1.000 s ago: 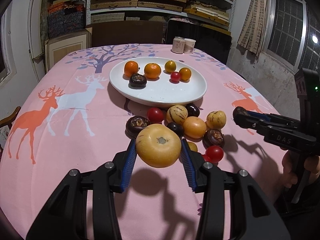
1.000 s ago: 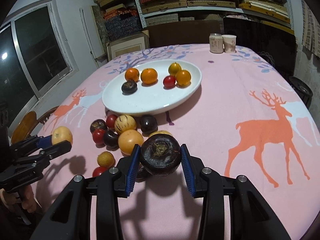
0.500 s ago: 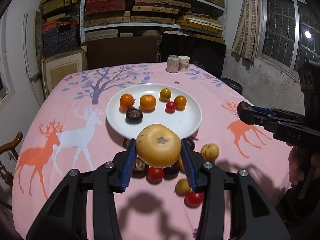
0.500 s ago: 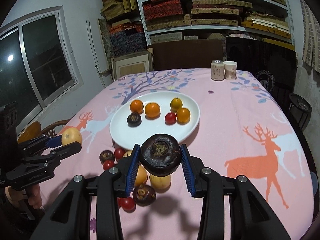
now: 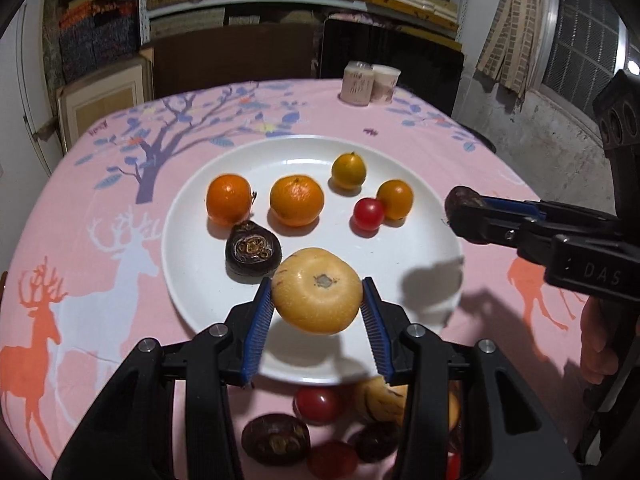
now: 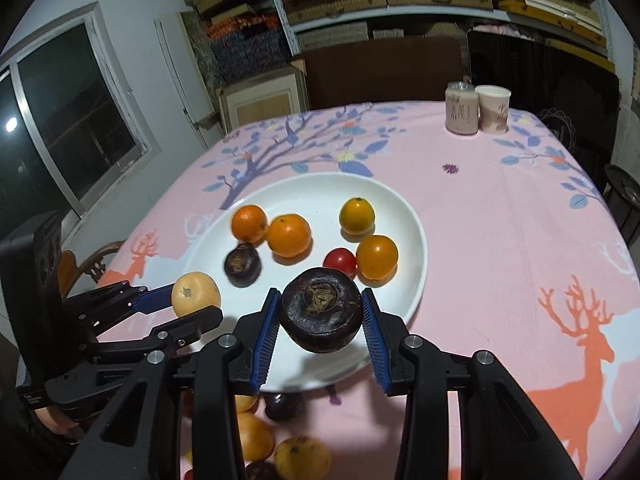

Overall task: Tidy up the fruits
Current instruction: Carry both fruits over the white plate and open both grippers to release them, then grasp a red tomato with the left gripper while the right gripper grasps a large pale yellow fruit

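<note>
Progress is plain against a second ago: both loads, then held low over the loose pile near the tabletop's front edge, now hang over the plate (image 5: 188,248), and the pile has slid to the bottom of both views.

On the left, the left gripper (image 5: 318,308) is closed part-way on a yellow fruit (image 5: 317,290), blue pads pressing its sides. The fruit hangs over the plate's near half, just right of the dark fruit (image 5: 252,247) lying there, stem scar facing the camera. The jaws have not changed their width, so the hold looks steady.

In the middle, the plate carries two oranges, a yellow-green fruit, a smaller orange one, a cherry tomato (image 5: 368,213) and that dark fruit. Its near and right parts are bare.

On the right, the right gripper (image 6: 320,320) is likewise closed on a mangosteen (image 6: 321,309), calyx toward the camera, above the plate's near-right part, close to the tomato and small orange. Its width is also unchanged.

Carrying seems nearly done; what remains, I judge, is lowering and letting go on bare china. Both fruits are round and may roll into neighbours. Several fruits are left on the pink cloth (image 6: 500,240) at the front, so more trips are needed
</note>
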### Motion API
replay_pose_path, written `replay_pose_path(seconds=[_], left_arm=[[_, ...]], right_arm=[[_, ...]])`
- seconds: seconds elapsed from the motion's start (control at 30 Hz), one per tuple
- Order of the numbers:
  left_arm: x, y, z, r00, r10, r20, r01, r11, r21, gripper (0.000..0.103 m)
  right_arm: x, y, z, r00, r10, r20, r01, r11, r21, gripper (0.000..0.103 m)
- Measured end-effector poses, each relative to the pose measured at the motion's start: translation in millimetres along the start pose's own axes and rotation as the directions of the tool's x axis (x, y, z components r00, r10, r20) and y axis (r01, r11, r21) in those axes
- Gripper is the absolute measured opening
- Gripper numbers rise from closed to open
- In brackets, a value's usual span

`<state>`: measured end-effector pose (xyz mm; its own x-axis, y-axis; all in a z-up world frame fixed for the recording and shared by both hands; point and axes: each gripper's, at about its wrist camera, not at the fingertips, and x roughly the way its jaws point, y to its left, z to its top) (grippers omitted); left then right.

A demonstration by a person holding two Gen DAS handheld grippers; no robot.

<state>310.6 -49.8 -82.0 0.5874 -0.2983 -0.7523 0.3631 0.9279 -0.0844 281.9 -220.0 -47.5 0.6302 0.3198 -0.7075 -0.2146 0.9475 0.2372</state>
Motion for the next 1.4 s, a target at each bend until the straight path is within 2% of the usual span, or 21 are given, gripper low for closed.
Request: replay_pose_path(seconds=[0.17,0.23,0.27,0.3,0.43,0.47,0.57,0.7,0.8,0.9,1.03,1.17,1.23,1.3,1.37,1.4], left_arm=[[27,8,4,0.999,0.000,-0.051,-0.001,1.000,-0.017,0.043],[28,10,4,0.998,-0.009,-0.055,0.008,1.000,-0.025,0.056],[25,10,4,0.999,-0.003,-0.040,0.002,1.000,-0.028,0.070],[18,10,5,1.000,0.009,-0.008,-0.010,1.000,-0.024,0.075],[-16,6,1,0.997,0.036,0.067,-0.037,0.999,0.001,0.077],[-25,6,-2,0.996,0.041,0.079,-0.042,0.999,0.000,0.081],[-51,6,-21,0.994,0.037,0.103,-0.038,0.999,0.003,0.085],[-76,1,-62,0.997,0.004,0.079,-0.005,1.000,0.017,0.088],[-84,-14,-99,0.999,-0.031,0.040,0.027,0.997,0.078,0.088],[-91,-37,-131,0.999,-0.047,0.021,0.043,0.987,0.158,0.088],[-92,-60,-151,0.999,-0.045,0.013,0.041,0.978,0.206,0.076],[-87,-66,-153,1.000,-0.024,0.016,0.021,0.983,0.183,0.074],[-82,-71,-154,1.000,-0.002,0.013,0.000,0.984,0.177,0.067],[-74,-76,-154,1.000,0.003,-0.011,-0.001,0.986,0.168,0.050],[-65,-81,-155,1.000,0.001,-0.031,0.004,0.985,0.171,0.037],[-61,-85,-156,0.999,0.006,-0.039,0.001,0.984,0.180,0.034]], right_arm=[[39,-3,2,0.998,-0.017,-0.061,0.016,1.000,-0.014,0.041],[44,-3,2,0.998,-0.004,-0.069,0.003,1.000,-0.017,0.043],[43,-3,2,0.998,0.005,-0.058,-0.006,1.000,-0.015,0.049],[39,-3,2,0.999,0.007,-0.046,-0.008,1.000,-0.016,0.051],[18,-2,-1,1.000,0.000,-0.006,0.000,1.000,-0.016,0.051],[9,-1,-4,1.000,-0.004,0.006,0.004,1.000,-0.019,0.051],[-14,3,-18,1.000,0.002,0.018,-0.002,0.999,-0.042,0.051],[-43,13,-60,1.000,-0.012,0.020,0.014,0.997,-0.074,0.051],[-57,17,-92,0.999,-0.028,0.025,0.030,0.996,-0.083,0.051],[-66,9,-117,0.999,-0.011,0.045,0.012,0.999,-0.035,0.051],[-60,-2,-135,0.999,-0.012,0.030,0.011,0.999,0.044,0.051],[-62,3,-145,0.997,-0.036,0.064,0.034,0.999,0.029,0.051],[-61,3,-149,0.997,-0.038,0.068,0.037,0.999,0.024,0.051],[-62,4,-150,0.996,-0.042,0.073,0.040,0.999,0.020,0.051],[-64,4,-151,0.995,-0.030,0.092,0.029,0.999,0.016,0.051],[-65,3,-151,0.995,-0.027,0.093,0.025,1.000,0.017,0.051]])
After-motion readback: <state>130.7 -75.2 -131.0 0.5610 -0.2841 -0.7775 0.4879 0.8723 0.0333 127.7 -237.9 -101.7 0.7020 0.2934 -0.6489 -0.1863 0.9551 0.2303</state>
